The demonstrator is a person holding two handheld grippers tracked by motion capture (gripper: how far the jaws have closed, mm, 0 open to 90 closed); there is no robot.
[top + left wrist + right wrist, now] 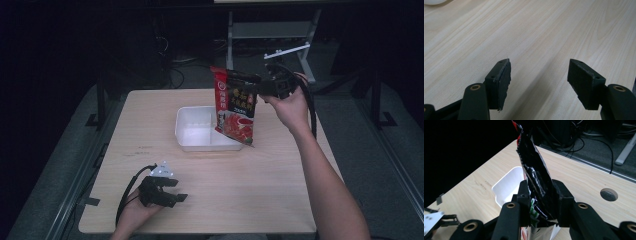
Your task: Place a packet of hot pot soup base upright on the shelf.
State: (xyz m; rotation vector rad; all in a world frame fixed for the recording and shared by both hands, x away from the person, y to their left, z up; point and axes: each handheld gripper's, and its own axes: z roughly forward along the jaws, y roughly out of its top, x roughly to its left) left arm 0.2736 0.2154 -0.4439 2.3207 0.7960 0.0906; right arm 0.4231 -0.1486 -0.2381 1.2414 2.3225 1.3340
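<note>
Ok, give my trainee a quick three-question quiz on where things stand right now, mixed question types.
1. True or false: the left gripper holds the red sauce packet.
2. The packet's lower end hangs over: A) bare table B) the white tray C) the floor.
3. Fill in: the left gripper's jaws are ____.

Key: 1 false, the right gripper grips it at its upper edge; 2 B; 3 open, with bare wood between them.

Red pouch [235,107] with yellow lettering, red food picture, glossy black back. White tray [200,131]. Pale wood-grain desk [250,175]. Black grippers; left gripper [172,192] bears grey plate.
</note>
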